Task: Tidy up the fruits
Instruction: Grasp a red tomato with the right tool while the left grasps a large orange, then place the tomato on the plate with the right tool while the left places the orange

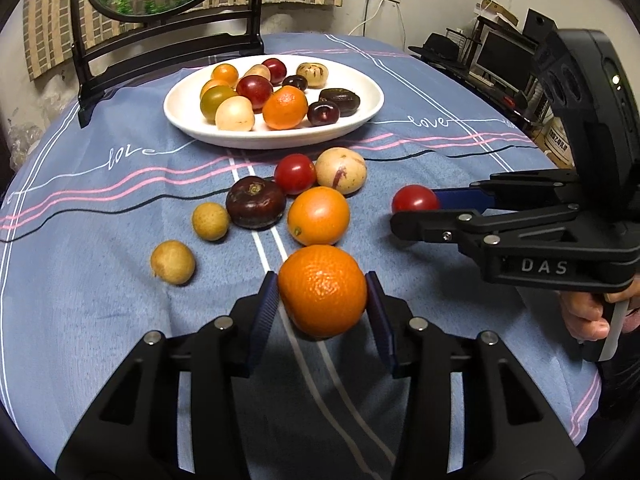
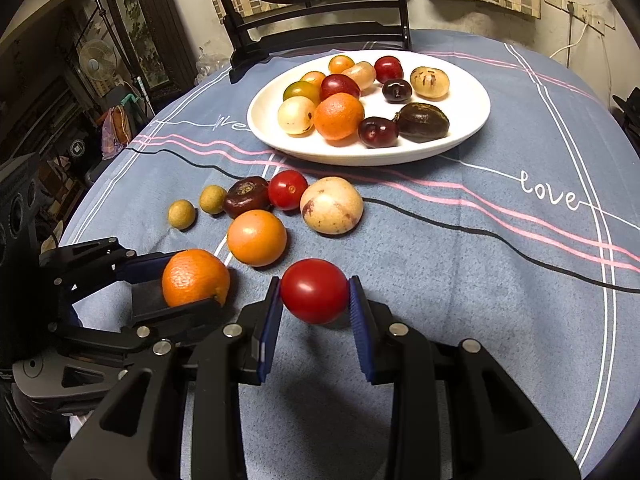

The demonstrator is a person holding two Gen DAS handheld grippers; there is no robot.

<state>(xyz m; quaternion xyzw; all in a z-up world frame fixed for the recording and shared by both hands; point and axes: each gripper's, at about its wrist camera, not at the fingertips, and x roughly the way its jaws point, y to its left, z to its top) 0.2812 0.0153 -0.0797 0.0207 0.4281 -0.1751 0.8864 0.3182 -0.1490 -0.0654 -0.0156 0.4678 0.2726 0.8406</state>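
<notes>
My left gripper (image 1: 322,285) is shut on a dimpled orange mandarin (image 1: 322,290), its blue pads pressing both sides just above the blue tablecloth. The right wrist view shows that left gripper (image 2: 196,282) from the side, still on the mandarin (image 2: 195,278). My right gripper (image 2: 315,286) is shut on a red cherry tomato (image 2: 314,291); the left wrist view has this gripper (image 1: 414,207) at right. A white plate (image 1: 372,96) holding several fruits sits beyond. Between lie a smooth orange (image 1: 318,215), a tomato (image 1: 295,173), a pale fruit (image 1: 341,170), a dark purple fruit (image 1: 255,202) and two longans (image 1: 210,221).
A black wooden stand with a round panel (image 1: 168,36) rises behind the plate at the table's far edge. A person's hand (image 1: 588,316) grips the right tool's handle. Shelves and clutter surround the round table; its cloth edge (image 2: 120,152) drops off at left.
</notes>
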